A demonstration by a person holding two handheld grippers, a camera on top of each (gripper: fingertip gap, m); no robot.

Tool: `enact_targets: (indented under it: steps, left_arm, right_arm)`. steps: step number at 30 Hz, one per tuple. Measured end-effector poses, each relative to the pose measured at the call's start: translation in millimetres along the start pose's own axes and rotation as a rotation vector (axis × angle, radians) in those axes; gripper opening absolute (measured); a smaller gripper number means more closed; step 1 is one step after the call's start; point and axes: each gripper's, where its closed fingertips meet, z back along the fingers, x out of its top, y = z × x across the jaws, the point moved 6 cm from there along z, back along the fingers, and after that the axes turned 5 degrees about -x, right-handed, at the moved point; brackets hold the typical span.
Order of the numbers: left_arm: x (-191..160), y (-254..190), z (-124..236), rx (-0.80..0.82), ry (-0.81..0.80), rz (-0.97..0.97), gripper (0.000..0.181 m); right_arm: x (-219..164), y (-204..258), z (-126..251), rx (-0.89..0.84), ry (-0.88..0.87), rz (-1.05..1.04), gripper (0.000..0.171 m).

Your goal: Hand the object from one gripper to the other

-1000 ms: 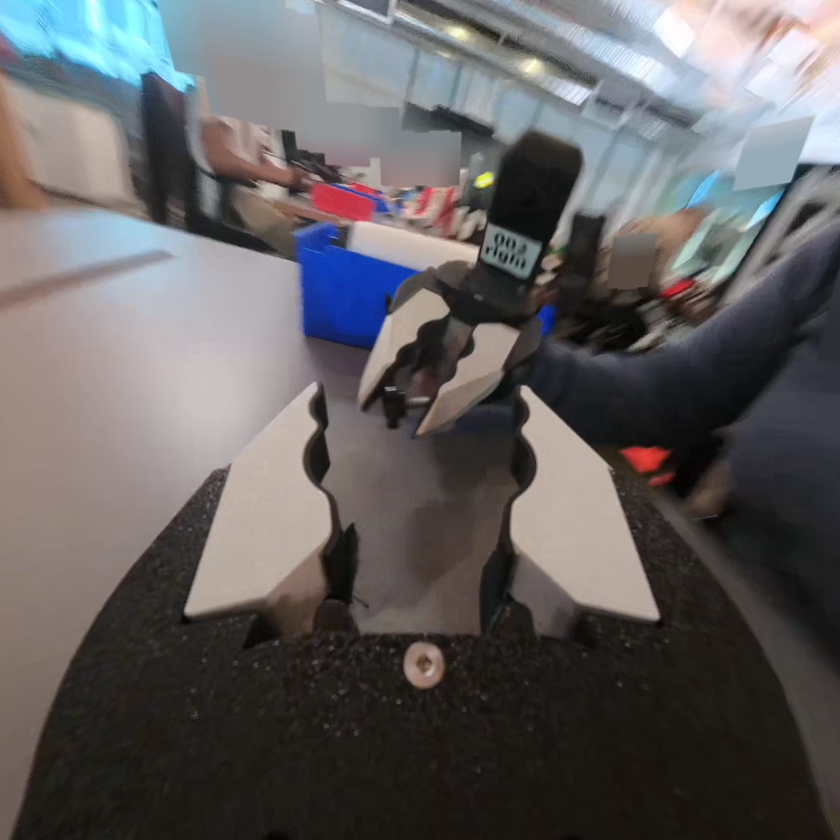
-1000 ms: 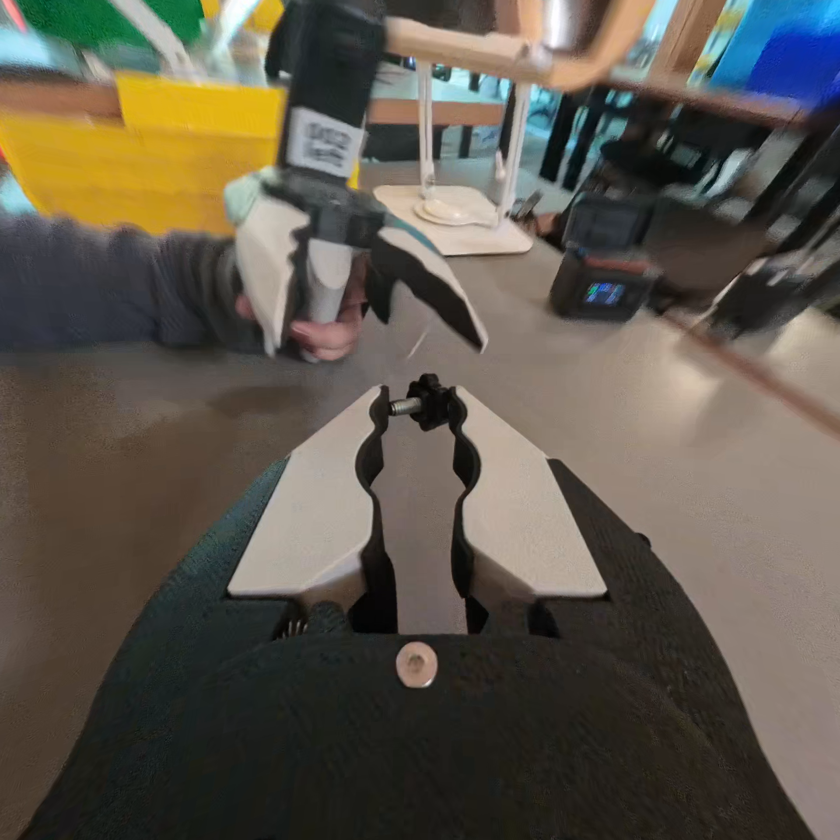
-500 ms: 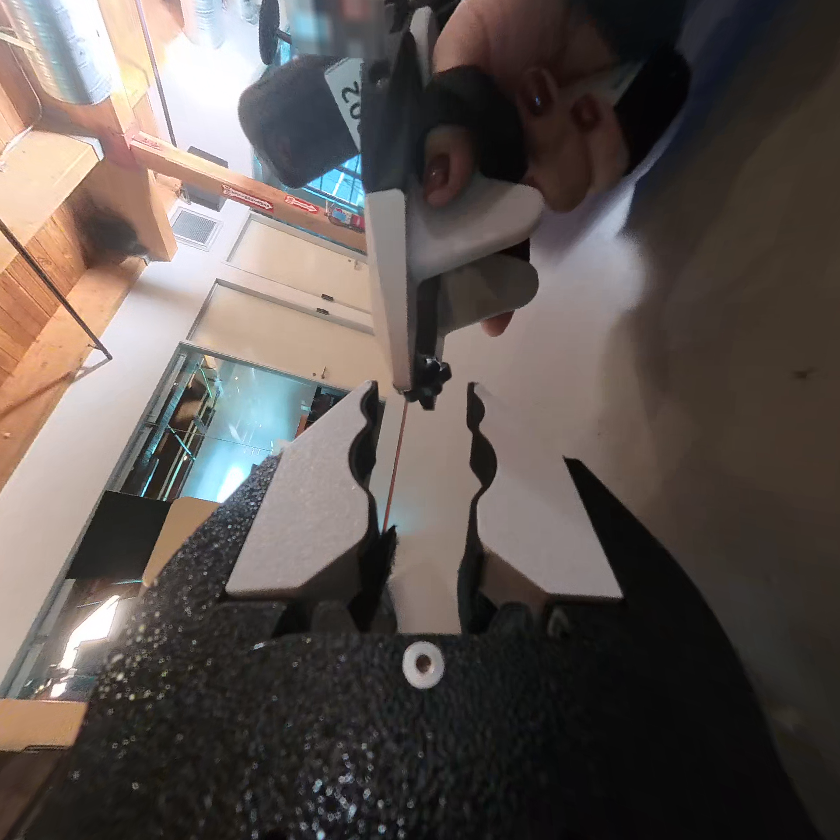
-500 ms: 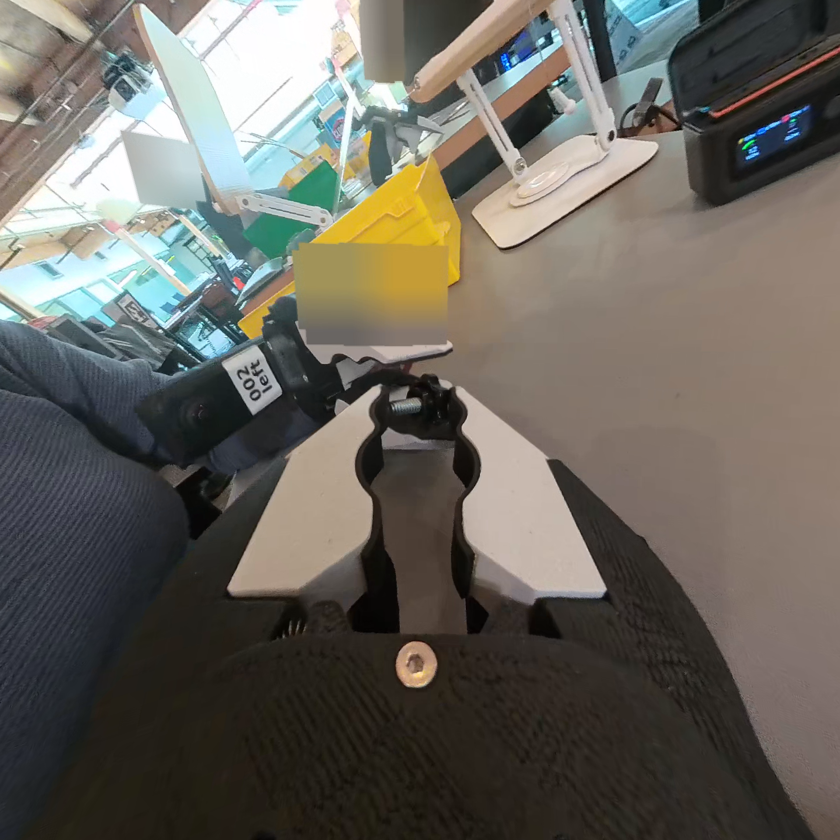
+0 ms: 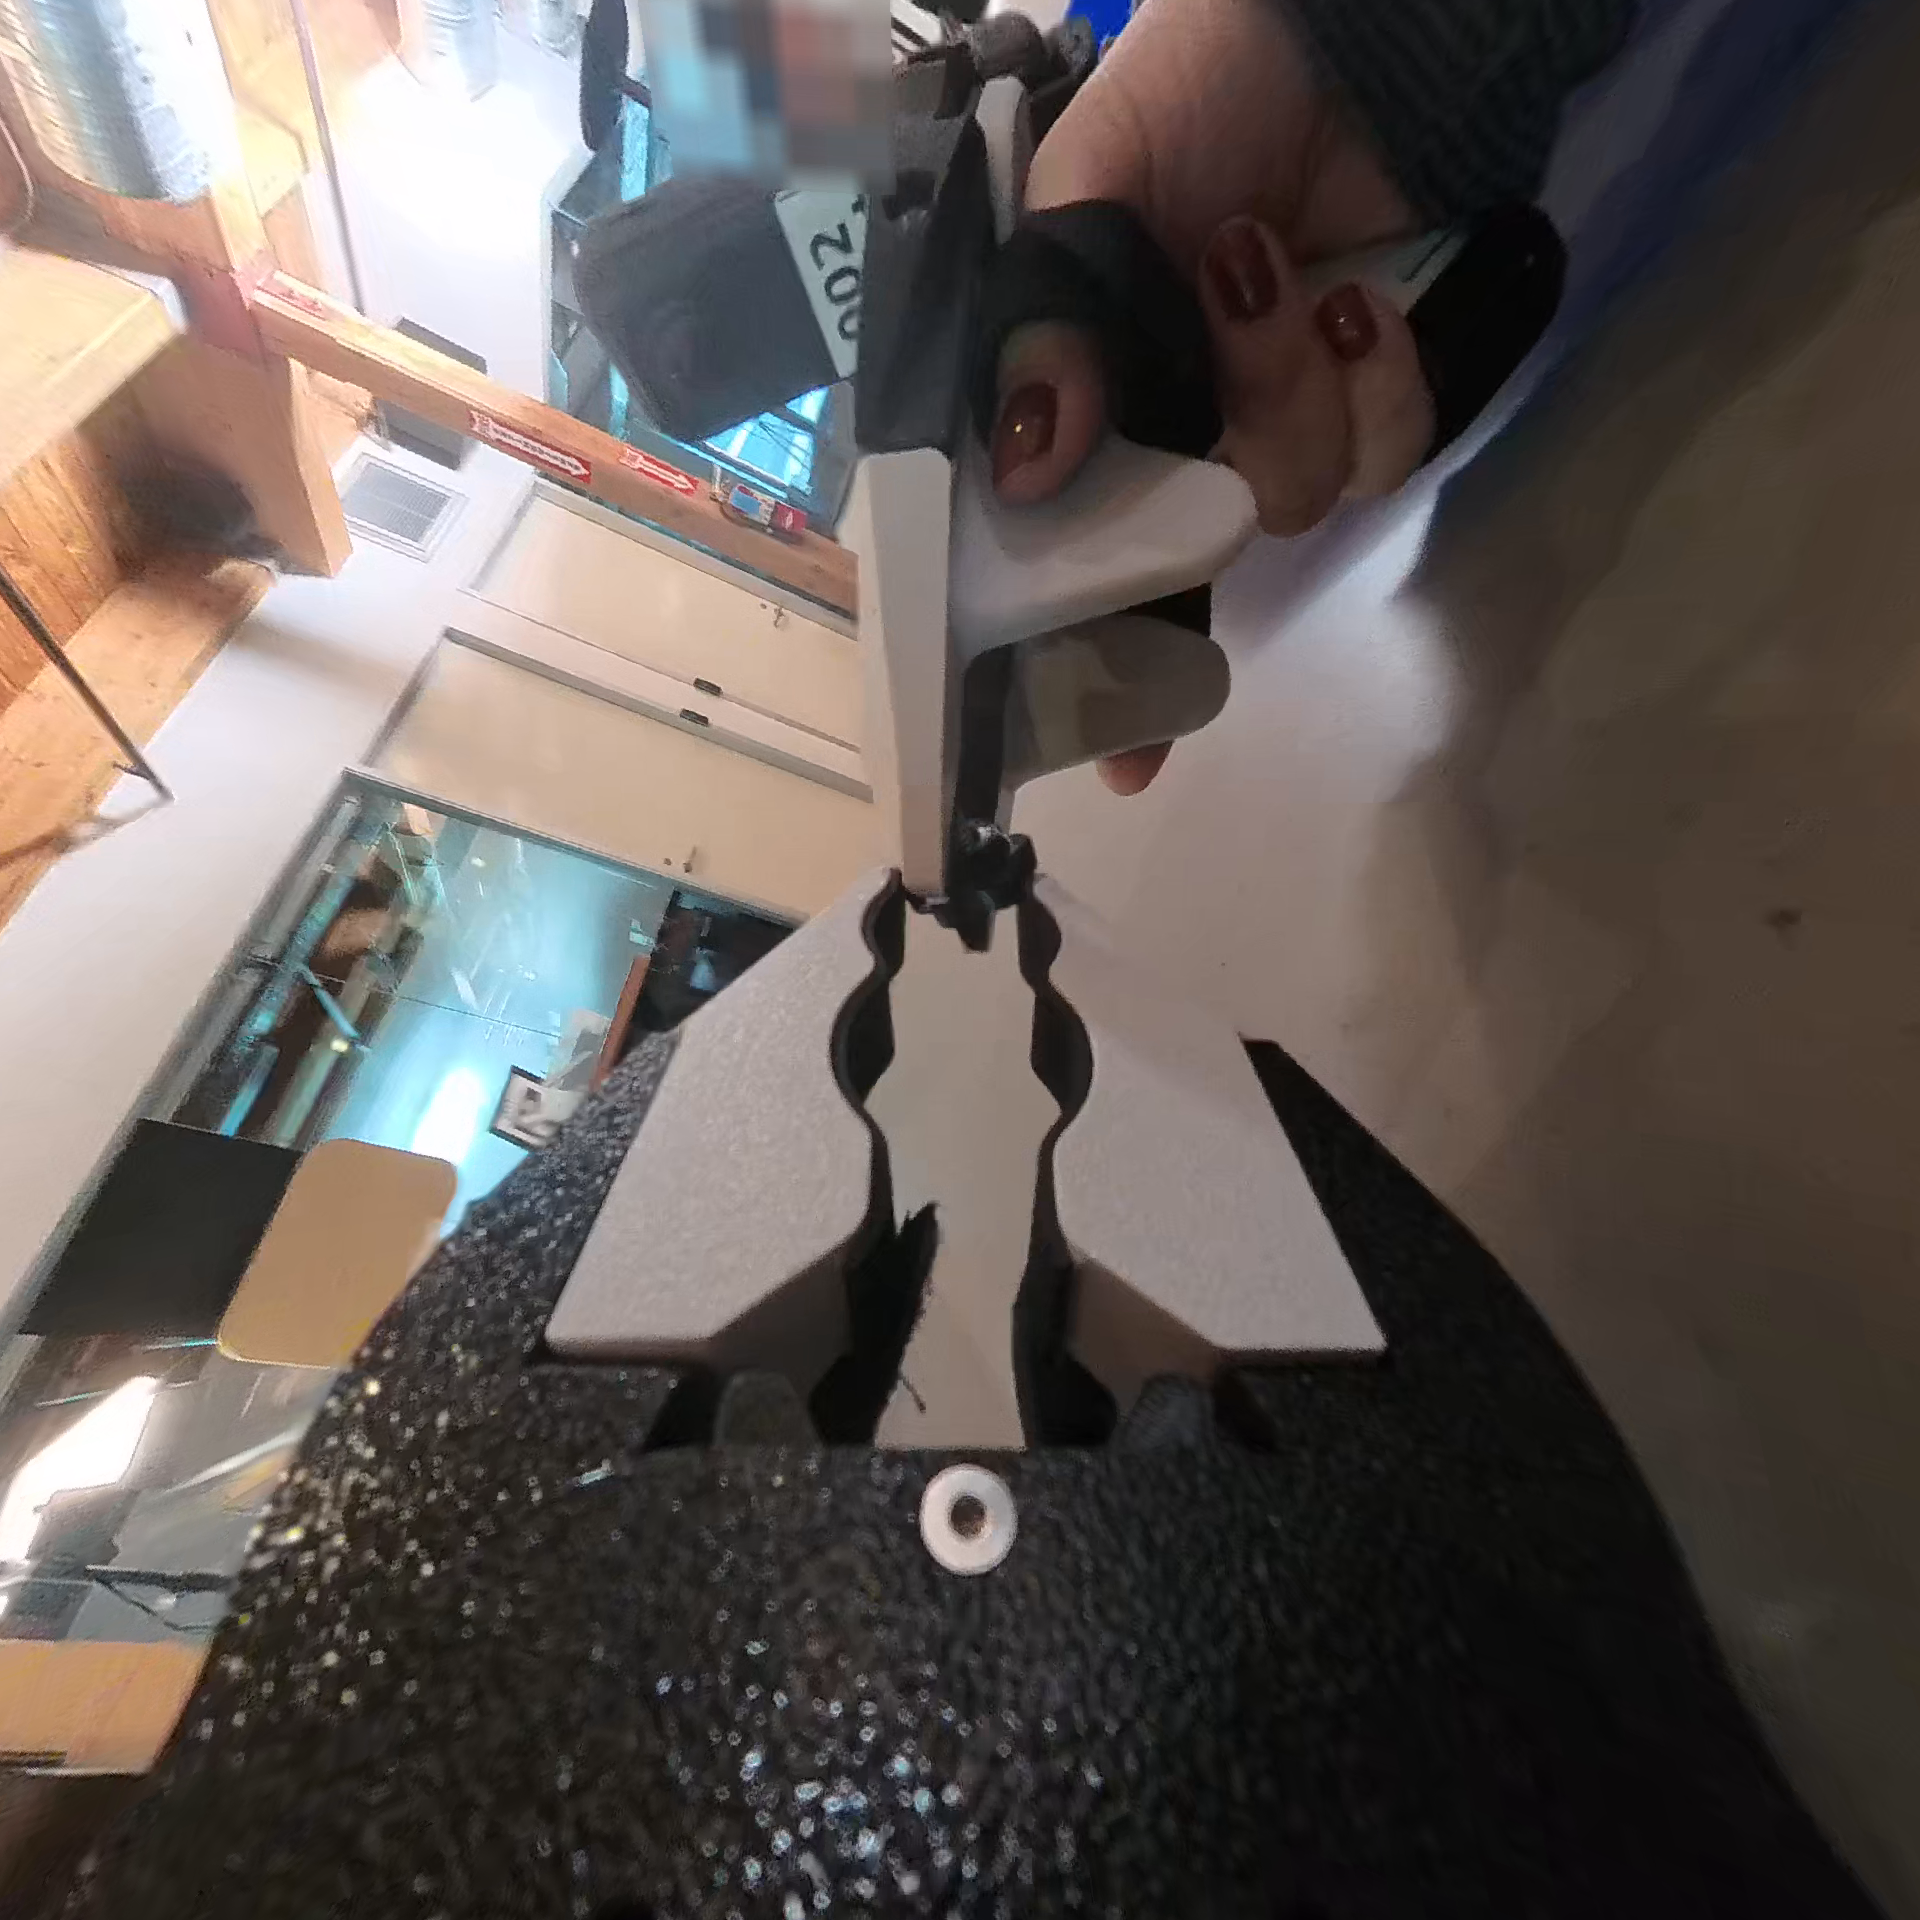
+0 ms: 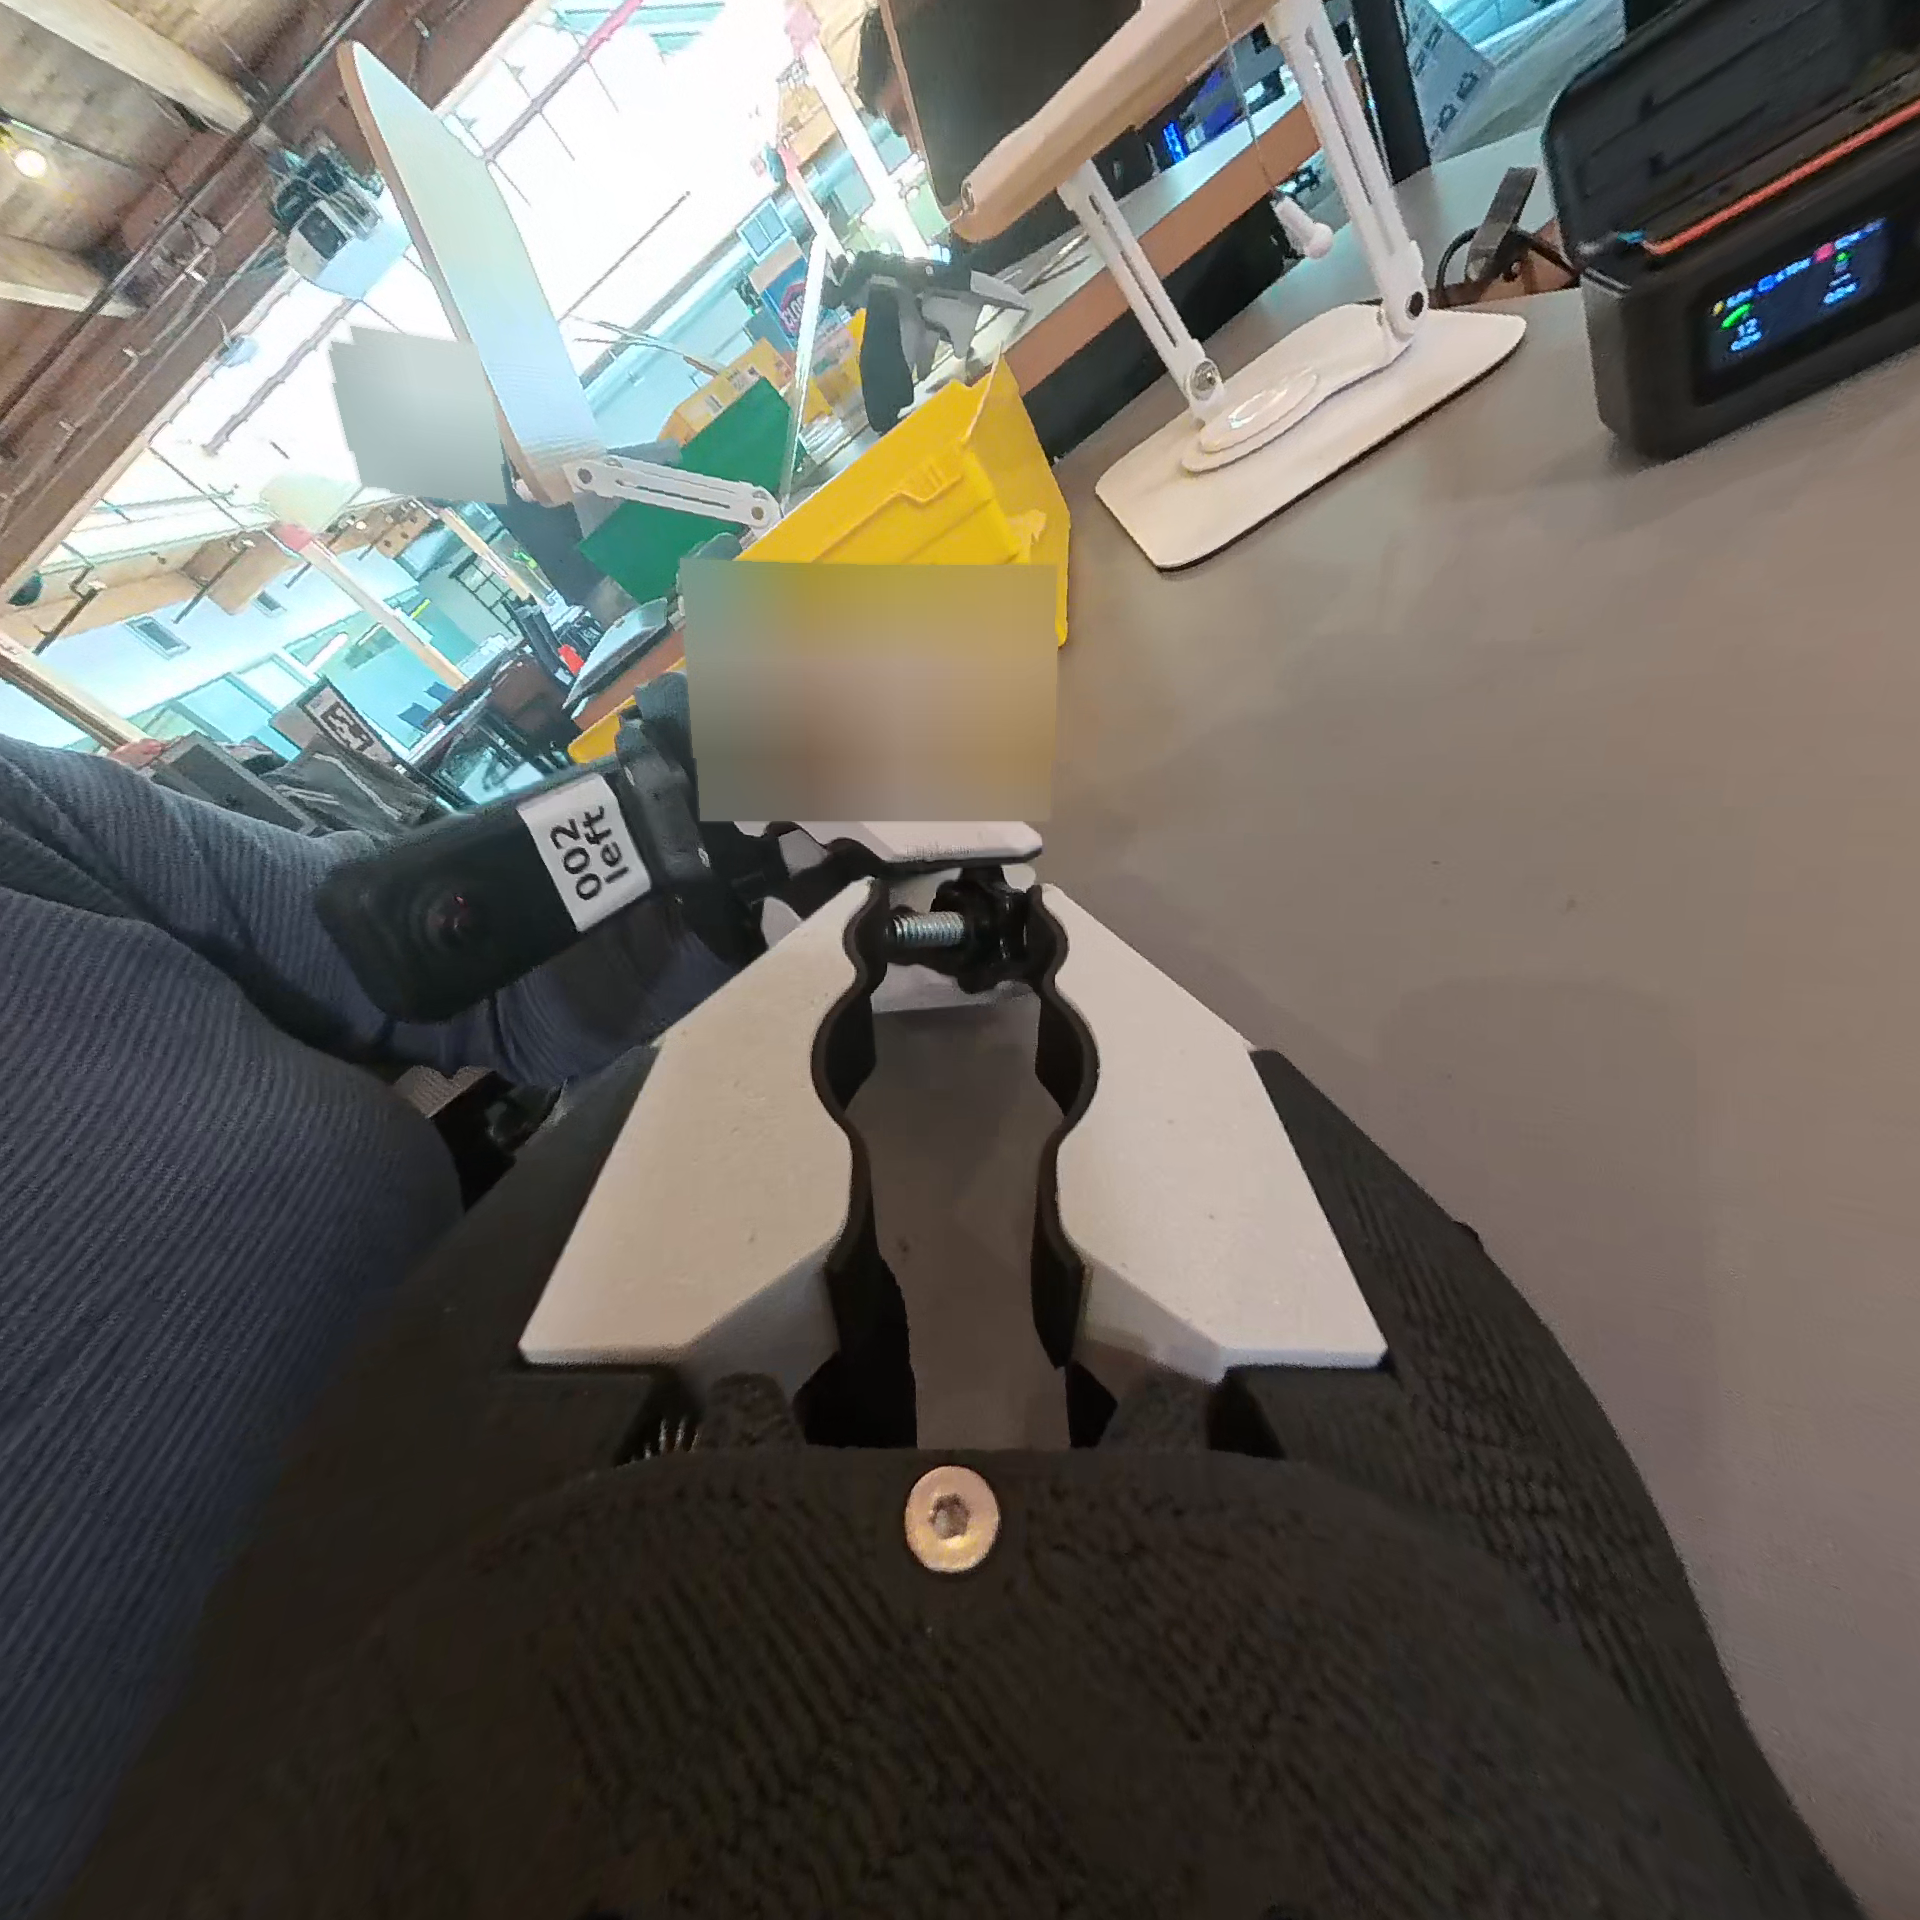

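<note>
the right gripper (image 6: 956, 914) has its jaws clenched on a small black knob with a threaded metal screw (image 6: 961, 928), pinched at the very tips, the screw shank lying crosswise between them and the knob against the right-hand finger. in the left wrist view the same knob (image 5: 987, 868) sits right at the tips of the left gripper (image 5: 966, 904), whose jaws stand narrowly parted on either side of it; whether they already press on it i cannot tell. the two grippers meet tip to tip, crossed at a right angle, above the grey bench (image 6: 1507, 831). a hand (image 5: 1195, 260) grips the right gripper's handle. farther off on the bench stand a yellow bin (image 6: 935, 499), a white stand (image 6: 1309, 416) and a black box with a small screen (image 6: 1766, 239)
</note>
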Motion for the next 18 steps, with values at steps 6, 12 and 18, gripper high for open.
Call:
enact_targets:
  steps: [6,12,18]
  left_arm:
    - [-10,22,1,-0.047,-0.059,0.483,0.018]
    - [-28,30,1,-0.372,-0.345,1.218,0.018]
    - [-22,25,5,-0.754,-0.604,1.599,0.017]
  right_arm:
    - [15,-5,9,-0.101,-0.165,0.12,0.052]
    - [21,9,23,-0.452,-0.25,0.879,0.059]
    - [2,30,1,-0.436,-0.185,1.226,0.056]
